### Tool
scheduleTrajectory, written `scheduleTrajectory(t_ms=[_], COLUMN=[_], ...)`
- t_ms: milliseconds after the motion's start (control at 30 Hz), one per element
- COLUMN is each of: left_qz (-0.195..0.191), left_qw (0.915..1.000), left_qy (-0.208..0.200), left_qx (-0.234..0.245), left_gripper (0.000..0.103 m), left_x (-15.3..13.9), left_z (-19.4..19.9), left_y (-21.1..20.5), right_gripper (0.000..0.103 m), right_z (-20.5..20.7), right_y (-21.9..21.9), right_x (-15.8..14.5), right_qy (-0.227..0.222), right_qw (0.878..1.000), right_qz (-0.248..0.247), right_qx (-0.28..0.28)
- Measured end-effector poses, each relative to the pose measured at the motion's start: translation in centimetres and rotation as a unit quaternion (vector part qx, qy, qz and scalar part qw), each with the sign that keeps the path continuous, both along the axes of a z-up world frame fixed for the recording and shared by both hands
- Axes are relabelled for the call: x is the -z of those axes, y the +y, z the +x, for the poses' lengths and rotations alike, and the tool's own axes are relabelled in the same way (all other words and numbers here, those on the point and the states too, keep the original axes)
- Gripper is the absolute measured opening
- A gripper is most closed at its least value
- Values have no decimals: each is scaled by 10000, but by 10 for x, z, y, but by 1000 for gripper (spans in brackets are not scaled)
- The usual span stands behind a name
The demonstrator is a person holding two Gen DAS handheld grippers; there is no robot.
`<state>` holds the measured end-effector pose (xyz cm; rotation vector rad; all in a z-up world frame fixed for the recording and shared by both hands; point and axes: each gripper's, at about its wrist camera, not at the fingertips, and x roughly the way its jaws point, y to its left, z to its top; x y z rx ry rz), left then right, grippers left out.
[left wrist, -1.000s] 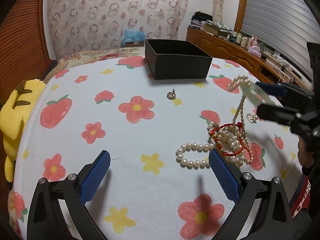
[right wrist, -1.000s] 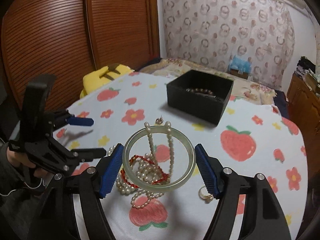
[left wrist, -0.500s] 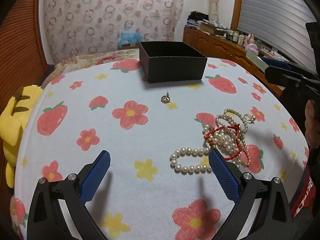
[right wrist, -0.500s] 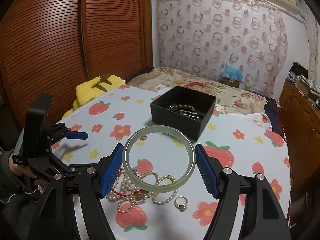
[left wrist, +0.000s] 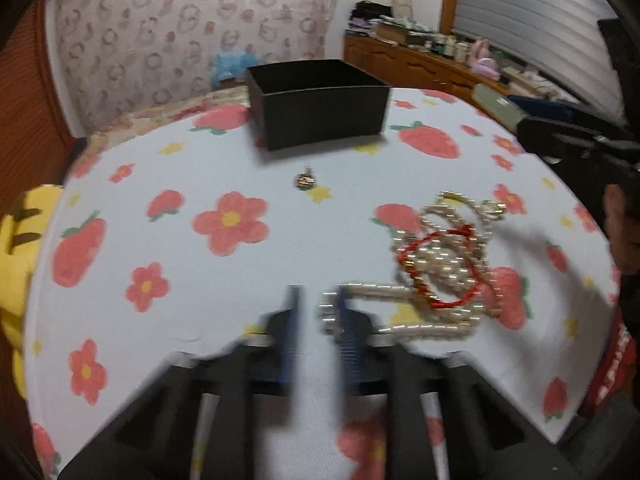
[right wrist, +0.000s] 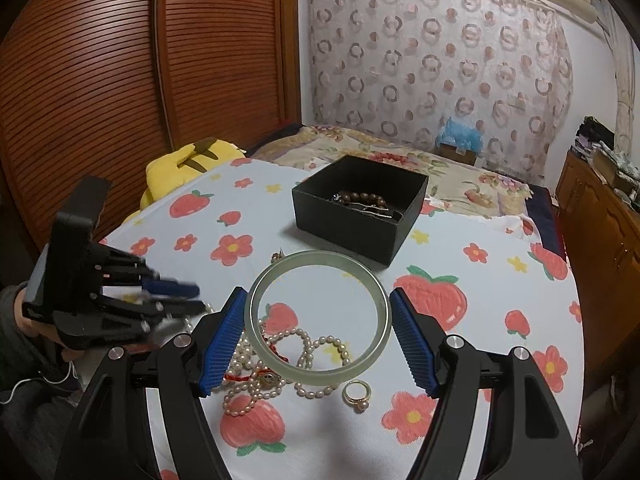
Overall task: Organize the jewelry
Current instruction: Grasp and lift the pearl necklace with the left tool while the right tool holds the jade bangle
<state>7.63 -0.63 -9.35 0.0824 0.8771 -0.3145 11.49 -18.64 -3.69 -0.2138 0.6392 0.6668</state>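
Note:
My right gripper (right wrist: 318, 332) is shut on a pale green jade bangle (right wrist: 256, 328), held flat above the table. Under it lies a tangle of pearl necklace (right wrist: 304, 344) with a red cord bracelet (left wrist: 440, 268) and a gold pearl ring (right wrist: 356, 394). My left gripper (left wrist: 318, 320) is blurred, its blue fingers (left wrist: 292, 332) nearly together with a narrow empty gap, at the left end of the pearl strand (left wrist: 360, 292). The black box (right wrist: 360, 208) holds a brown bead bracelet (right wrist: 360, 198). A small earring (left wrist: 305, 179) lies before the box (left wrist: 316, 104).
The table wears a white cloth with strawberries and flowers (left wrist: 230, 222). A yellow plush (right wrist: 188, 162) sits at the table's left edge. A wooden dresser (right wrist: 600, 220) stands at the right, a slatted wardrobe (right wrist: 100, 80) at the left.
My left gripper's fingers have closed from wide open to nearly together and moved towards the pearl strand's end. My right gripper has lifted the bangle clear of the pearls, which dropped back onto the table.

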Motion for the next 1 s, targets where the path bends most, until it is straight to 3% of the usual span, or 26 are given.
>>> scheduleTrajectory(t_ms=[133, 533, 1000], left_qz=[-84, -317, -223], left_qw=[9997, 9919, 9830], left_qy=[-232, -1207, -1807], left_qx=[-73, -240, -255], left_gripper=[7, 7, 7], left_x=[-16, -99, -163], left_z=[-1, 0, 13], left_y=[5, 15, 10], right_gripper=[74, 74, 74], right_z=[2, 3, 11], right_y=[0, 2, 5], right_x=[2, -4, -14], right_qy=[27, -37, -140], right_qw=[10000, 10000, 9999], right_qz=[-26, -5, 35], right_qx=[30, 50, 61])
